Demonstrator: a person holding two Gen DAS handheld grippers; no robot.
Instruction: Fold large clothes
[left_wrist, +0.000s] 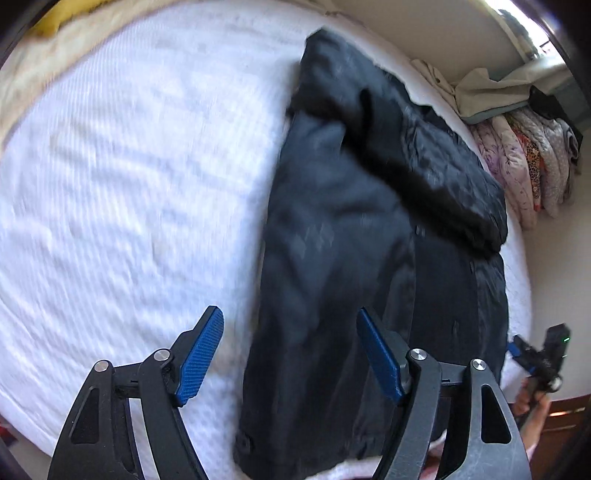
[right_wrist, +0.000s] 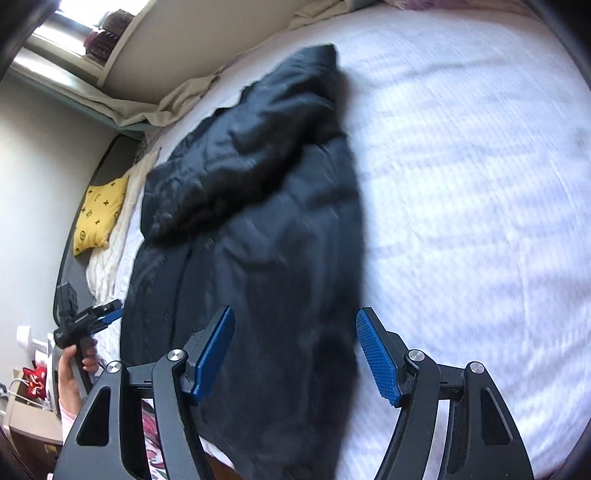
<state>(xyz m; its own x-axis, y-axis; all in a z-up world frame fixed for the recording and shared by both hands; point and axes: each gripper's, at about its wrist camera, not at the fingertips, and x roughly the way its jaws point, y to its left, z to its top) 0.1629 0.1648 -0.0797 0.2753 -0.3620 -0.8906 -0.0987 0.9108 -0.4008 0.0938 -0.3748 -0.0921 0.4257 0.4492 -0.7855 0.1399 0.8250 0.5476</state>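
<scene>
The dark padded coat (left_wrist: 351, 229) lies folded lengthwise on the white bed (left_wrist: 129, 166), sleeve across its top. Both tools, left tool (left_wrist: 290, 354) and right tool (right_wrist: 295, 354), hang released above its hem; next, I reckon, they must grasp that hem and fold upward.

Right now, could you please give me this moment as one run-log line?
step: fold | coat: dark, lying on white bed, partly folded | left gripper: open, empty, above coat edge | right gripper: open, empty, above coat
</scene>
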